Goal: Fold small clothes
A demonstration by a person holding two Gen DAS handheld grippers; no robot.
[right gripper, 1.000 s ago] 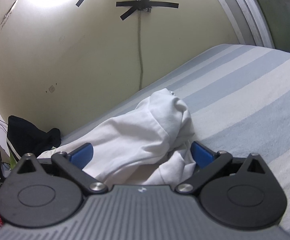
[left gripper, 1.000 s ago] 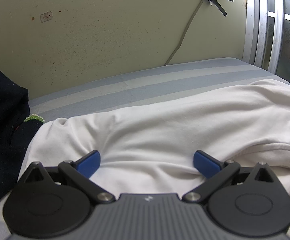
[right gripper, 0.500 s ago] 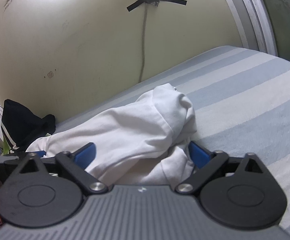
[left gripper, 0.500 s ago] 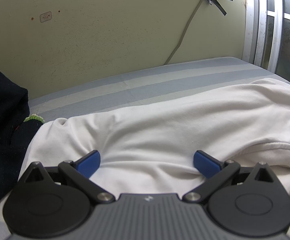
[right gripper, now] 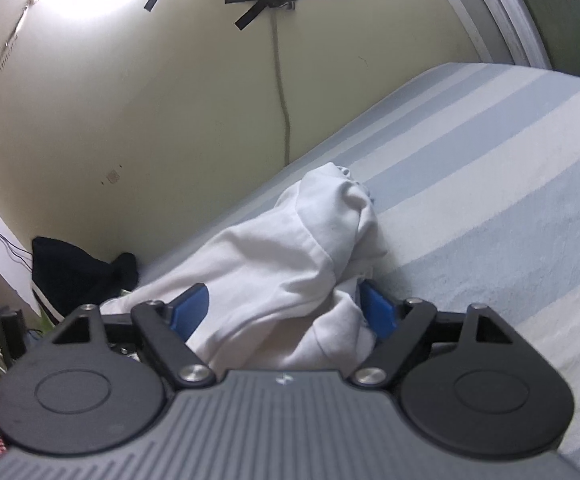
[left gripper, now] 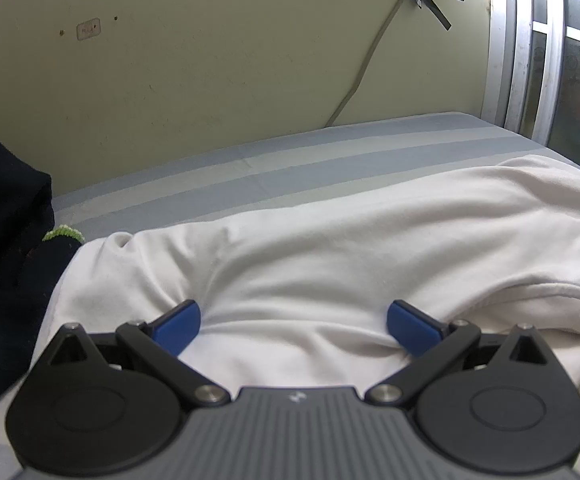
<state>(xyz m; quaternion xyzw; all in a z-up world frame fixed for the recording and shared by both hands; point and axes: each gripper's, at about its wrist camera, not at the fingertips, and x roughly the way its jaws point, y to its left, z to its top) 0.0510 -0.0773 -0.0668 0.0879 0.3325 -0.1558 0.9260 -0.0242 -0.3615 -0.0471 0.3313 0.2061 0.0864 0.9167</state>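
Note:
A white garment (left gripper: pixel 329 264) lies bunched across a blue-and-white striped bed (left gripper: pixel 290 160). My left gripper (left gripper: pixel 293 326) is open, its blue fingers (left gripper: pixel 178 326) resting low on the near edge of the cloth, which fills the gap between them. In the right wrist view the same white garment (right gripper: pixel 290 248) is heaped in a ridge. My right gripper (right gripper: pixel 286 310) is open, its blue fingers (right gripper: pixel 377 308) straddling the near end of the heap, with cloth between and over them.
A dark garment pile (left gripper: pixel 6 264) with a green-trimmed edge sits at the left against the yellow wall; it also shows in the right wrist view (right gripper: pixel 78 272). A window frame (left gripper: pixel 529 60) stands at the right. Bare striped bed (right gripper: pixel 489 200) lies to the right of the heap.
The left gripper has stayed still. The right wrist view has tilted and shifted, dipping and coming back, while the fingers stay open around the heap.

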